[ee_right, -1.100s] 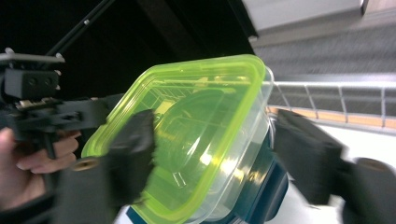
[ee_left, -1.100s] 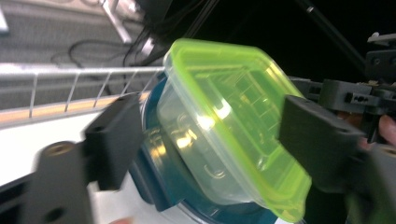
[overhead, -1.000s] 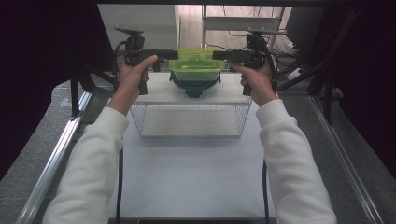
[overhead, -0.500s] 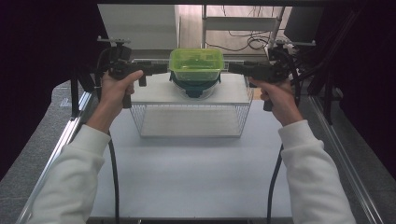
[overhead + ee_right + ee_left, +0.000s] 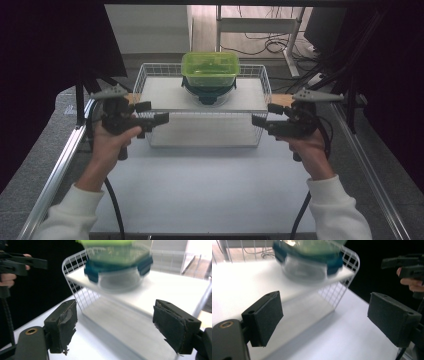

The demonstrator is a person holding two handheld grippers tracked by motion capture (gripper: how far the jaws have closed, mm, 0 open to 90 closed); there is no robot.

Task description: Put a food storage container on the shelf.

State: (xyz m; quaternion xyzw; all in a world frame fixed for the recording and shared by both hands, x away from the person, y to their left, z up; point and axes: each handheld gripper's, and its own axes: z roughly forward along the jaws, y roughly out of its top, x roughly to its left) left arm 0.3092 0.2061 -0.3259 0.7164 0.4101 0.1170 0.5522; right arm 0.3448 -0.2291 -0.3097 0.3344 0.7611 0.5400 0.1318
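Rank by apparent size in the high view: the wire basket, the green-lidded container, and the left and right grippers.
1. wire basket, clearly the largest.
2. green-lidded container, on the white shelf inside the basket.
3. left gripper and right gripper: about alike, so unranked; they are also nearer the camera than the container.

We are seeing bare tabletop (image 5: 210, 190) lying open before the wire basket (image 5: 150, 75), whose mesh walls are fencing the stacked containers (image 5: 210, 75) at the sides.

Stacked containers (image 5: 210, 75) on wire rack (image 5: 150, 74), mid-table (image 5: 210, 190); claws flank rack front.
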